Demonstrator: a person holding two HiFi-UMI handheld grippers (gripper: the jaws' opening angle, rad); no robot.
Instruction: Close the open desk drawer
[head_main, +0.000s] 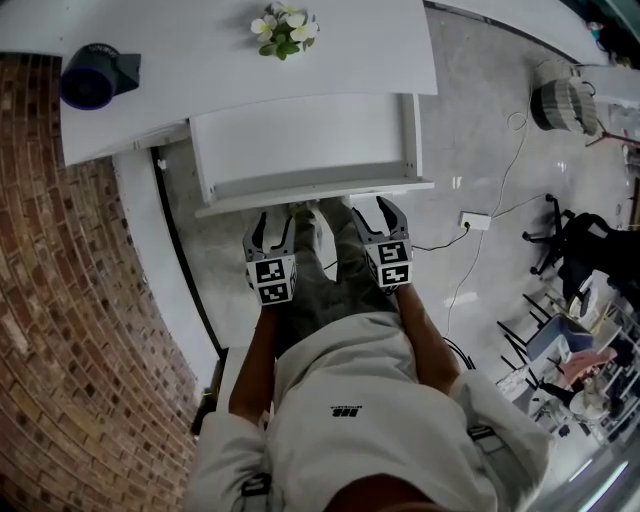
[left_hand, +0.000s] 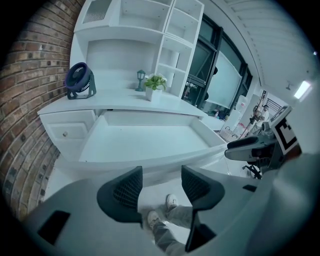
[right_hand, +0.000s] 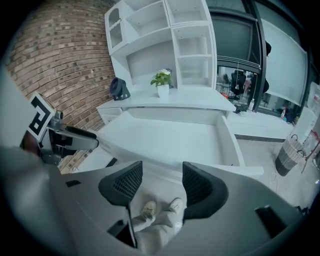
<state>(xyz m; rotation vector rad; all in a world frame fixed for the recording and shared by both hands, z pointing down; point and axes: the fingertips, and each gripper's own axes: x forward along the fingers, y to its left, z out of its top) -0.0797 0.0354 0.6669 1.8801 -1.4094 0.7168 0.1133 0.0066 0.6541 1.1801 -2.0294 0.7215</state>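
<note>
The white desk drawer (head_main: 300, 140) is pulled far out from under the desktop (head_main: 220, 60); its inside looks bare and its front panel (head_main: 315, 196) faces me. My left gripper (head_main: 269, 229) hangs just short of that panel, jaws open and holding nothing. My right gripper (head_main: 378, 216) sits beside it on the right, also open, fingertips close to the panel's edge. In the left gripper view the drawer (left_hand: 145, 142) fills the middle beyond the gripper (left_hand: 160, 186). The right gripper view shows the same drawer (right_hand: 170, 142) past the gripper (right_hand: 161, 184).
On the desktop stand a dark blue fan (head_main: 92, 76) and a small potted plant (head_main: 284, 30). A brick wall (head_main: 60, 300) runs along the left. A white power strip (head_main: 474, 221) with cables lies on the floor right, a basket (head_main: 562, 102) farther off. My shoes (left_hand: 160, 210) show below the drawer.
</note>
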